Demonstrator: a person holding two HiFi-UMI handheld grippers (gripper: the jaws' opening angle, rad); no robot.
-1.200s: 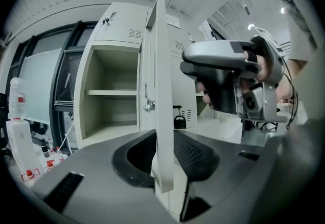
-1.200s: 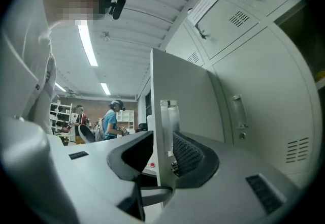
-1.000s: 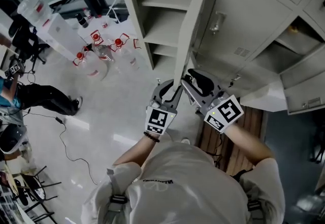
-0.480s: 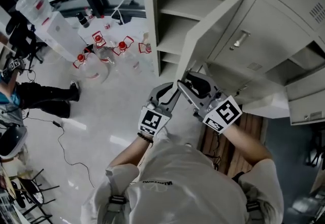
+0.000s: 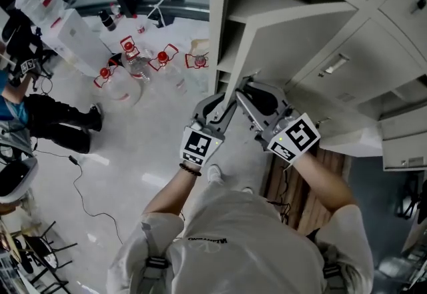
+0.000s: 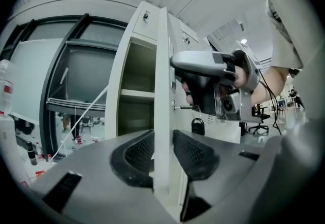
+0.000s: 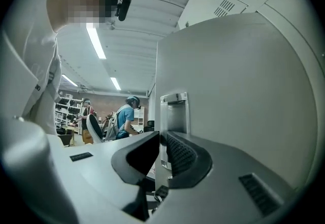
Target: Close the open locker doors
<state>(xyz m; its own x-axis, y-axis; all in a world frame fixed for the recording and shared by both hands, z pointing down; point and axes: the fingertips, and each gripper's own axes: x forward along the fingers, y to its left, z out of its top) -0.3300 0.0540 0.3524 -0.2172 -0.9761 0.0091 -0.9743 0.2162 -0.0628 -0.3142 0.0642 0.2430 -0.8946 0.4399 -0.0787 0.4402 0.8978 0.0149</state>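
The grey locker door (image 5: 300, 39) stands partly open in front of its shelved compartment (image 5: 233, 19). My left gripper (image 5: 229, 105) is shut on the door's free edge (image 6: 161, 91), which runs upright between its pads (image 6: 139, 154). My right gripper (image 5: 248, 94) is on the door's outer face (image 7: 244, 91). Its jaws have just been closing, and they now stand narrow with the metal handle plate (image 7: 175, 116) between them. A padlock (image 6: 198, 126) hangs by the handle.
Water bottles (image 5: 133, 66) and a cable (image 5: 87, 179) lie on the floor at the left, near a seated person (image 5: 40, 119). Another locker door (image 5: 403, 139) hangs open at the right. A wooden board (image 5: 293, 186) lies at the locker's foot.
The door has swung round toward the locker opening, and both grippers moved with its edge. The right gripper's jaws have narrowed.
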